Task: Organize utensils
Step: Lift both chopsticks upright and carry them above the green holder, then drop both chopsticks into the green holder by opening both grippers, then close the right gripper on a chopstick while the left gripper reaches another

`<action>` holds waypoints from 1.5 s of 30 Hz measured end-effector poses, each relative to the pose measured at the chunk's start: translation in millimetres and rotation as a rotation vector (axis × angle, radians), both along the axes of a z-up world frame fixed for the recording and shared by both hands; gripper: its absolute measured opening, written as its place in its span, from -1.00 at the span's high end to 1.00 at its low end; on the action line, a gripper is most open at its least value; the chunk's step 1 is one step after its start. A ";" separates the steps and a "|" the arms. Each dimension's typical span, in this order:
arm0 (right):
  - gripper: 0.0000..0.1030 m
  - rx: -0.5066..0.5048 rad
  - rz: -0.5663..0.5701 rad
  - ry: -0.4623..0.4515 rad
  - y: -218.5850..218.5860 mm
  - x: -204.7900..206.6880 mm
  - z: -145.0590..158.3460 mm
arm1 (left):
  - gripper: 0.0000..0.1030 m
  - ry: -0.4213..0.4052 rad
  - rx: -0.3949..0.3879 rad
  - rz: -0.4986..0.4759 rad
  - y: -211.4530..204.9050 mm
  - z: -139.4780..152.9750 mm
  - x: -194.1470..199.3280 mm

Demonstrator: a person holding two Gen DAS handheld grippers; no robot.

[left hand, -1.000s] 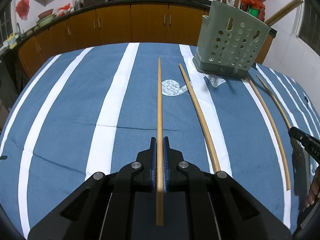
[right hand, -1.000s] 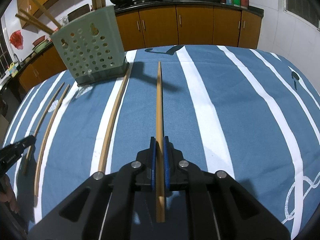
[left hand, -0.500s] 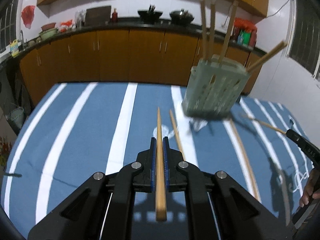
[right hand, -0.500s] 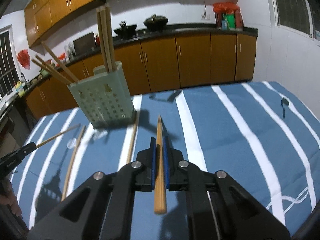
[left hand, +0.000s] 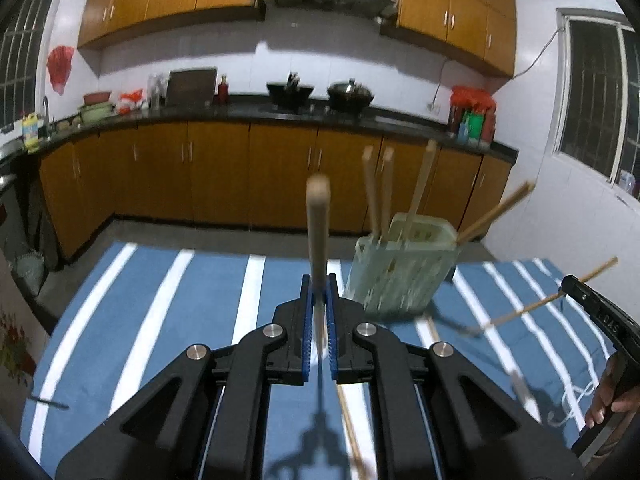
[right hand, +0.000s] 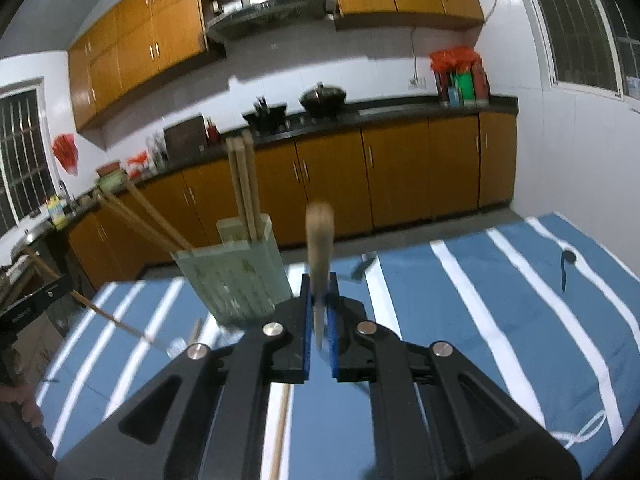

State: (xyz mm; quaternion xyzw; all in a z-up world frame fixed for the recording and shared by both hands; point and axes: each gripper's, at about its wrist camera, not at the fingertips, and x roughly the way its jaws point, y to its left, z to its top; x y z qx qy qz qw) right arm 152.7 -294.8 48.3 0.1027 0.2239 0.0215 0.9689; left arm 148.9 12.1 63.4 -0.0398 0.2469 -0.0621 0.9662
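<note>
Chopstick [left hand: 318, 236] in my left gripper [left hand: 319, 320] is clamped and now lifted off the striped surface [left hand: 160, 300], holder [left hand: 400, 272] ahead-right; right view, right gripper [right hand: 319, 320] likewise pinches its chopstick [right hand: 319, 248] aloft, holder [right hand: 236, 276] ahead-left, so both look ready to drop in.

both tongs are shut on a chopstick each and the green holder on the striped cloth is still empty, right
Not quite: the green holder already has several chopsticks standing in it, clearest in the right wrist view. The rest holds: the left tongs and right tongs are each shut on a chopstick, and the holder stands on the striped cloth.
</note>
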 end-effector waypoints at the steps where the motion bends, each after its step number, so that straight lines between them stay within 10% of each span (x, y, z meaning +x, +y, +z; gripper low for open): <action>1: 0.84 0.005 0.005 -0.020 0.0 -0.8 7.6 | 0.86 -0.015 -0.002 -0.004 -1.6 4.9 -0.5; 21: 0.84 0.041 0.072 -0.380 37.3 16.8 106.8 | 0.86 -0.331 -0.120 -0.068 -57.4 90.5 24.3; 38: 0.80 -0.044 0.111 -0.212 68.7 78.6 61.9 | 0.84 -0.208 -0.132 -0.029 -56.8 47.1 73.6; 45: 0.64 -0.036 0.093 -0.252 58.6 58.7 73.7 | 0.28 -0.249 -0.141 -0.035 -51.1 59.6 55.6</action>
